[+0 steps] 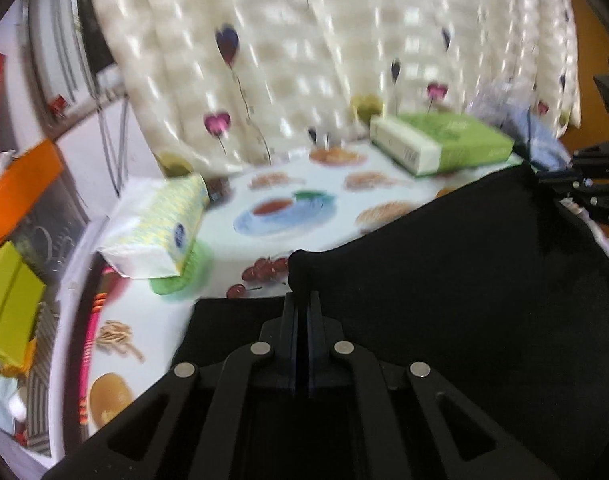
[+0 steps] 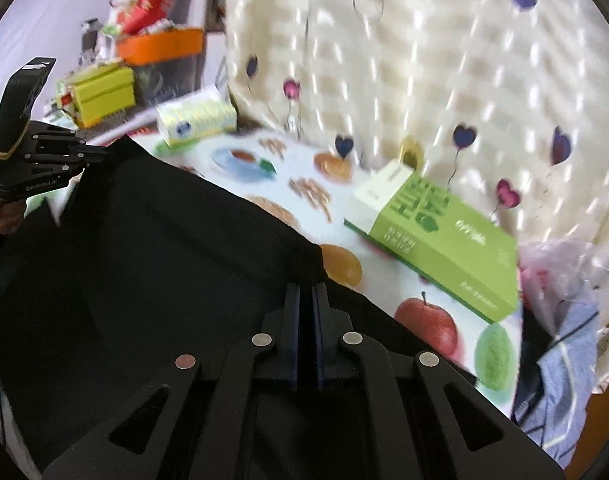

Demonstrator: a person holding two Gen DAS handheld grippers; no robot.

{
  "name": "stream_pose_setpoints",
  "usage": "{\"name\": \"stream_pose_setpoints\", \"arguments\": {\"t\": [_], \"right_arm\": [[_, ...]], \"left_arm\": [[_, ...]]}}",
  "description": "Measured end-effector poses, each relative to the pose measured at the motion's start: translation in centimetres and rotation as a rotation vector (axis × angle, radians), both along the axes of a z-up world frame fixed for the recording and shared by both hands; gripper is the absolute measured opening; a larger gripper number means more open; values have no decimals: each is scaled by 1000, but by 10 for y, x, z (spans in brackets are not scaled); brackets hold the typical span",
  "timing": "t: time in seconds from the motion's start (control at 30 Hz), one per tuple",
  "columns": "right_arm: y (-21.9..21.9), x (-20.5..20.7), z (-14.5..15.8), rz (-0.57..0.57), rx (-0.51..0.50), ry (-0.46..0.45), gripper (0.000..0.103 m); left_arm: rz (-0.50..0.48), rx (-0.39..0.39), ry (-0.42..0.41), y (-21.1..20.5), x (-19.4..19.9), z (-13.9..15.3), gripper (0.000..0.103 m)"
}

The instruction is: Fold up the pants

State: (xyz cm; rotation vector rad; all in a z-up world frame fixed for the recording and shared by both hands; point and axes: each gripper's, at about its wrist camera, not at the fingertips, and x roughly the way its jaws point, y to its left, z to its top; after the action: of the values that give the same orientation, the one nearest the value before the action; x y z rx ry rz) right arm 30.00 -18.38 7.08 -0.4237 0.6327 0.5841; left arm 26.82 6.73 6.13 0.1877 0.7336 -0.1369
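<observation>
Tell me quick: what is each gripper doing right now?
Left gripper: closed, pinching an edge of the black pants.
Right gripper: closed, pinching the pants' edge on its side.

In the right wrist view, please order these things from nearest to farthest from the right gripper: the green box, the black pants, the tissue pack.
1. black pants: pinched in the right gripper.
2. green box: to the right, on the table.
3. tissue pack: far left, at the table's back edge.
</observation>
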Motion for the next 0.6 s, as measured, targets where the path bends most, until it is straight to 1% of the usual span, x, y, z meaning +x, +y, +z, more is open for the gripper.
{"name": "stream_pose_setpoints", "arguments": {"t": [0.07, 0.17, 0.27, 0.33, 0.37, 0.47, 0.53, 0.6], "right_arm": [[-7, -26, 8, -2, 28, -38, 6], [-15, -63, 13, -9, 41, -86, 6], [-21, -110, 11, -9, 44, -116, 6], [-20, -141, 5, -7, 22, -133, 6], [-22, -152, 1, -7, 28, -128, 6], [-29, -185, -21, -25, 59, -62, 6], [-33, -199, -37, -43, 65, -19, 6], [-38, -210, -55, -65, 70, 43, 5]], "left_arm": [[0, -26, -45, 0, -21, 13, 4], [-15, -62, -100, 2, -58, 27, 4], [-31, -75, -138, 1, -92, 31, 4], [-38, -78, -151, 0, -115, 29, 4], [-40, -84, -148, -1, -125, 26, 4], [-45, -110, -118, -2, -155, 13, 4], [-48, -122, -76, -4, -172, -1, 5], [-52, -138, -21, -7, -185, -18, 5]]}}
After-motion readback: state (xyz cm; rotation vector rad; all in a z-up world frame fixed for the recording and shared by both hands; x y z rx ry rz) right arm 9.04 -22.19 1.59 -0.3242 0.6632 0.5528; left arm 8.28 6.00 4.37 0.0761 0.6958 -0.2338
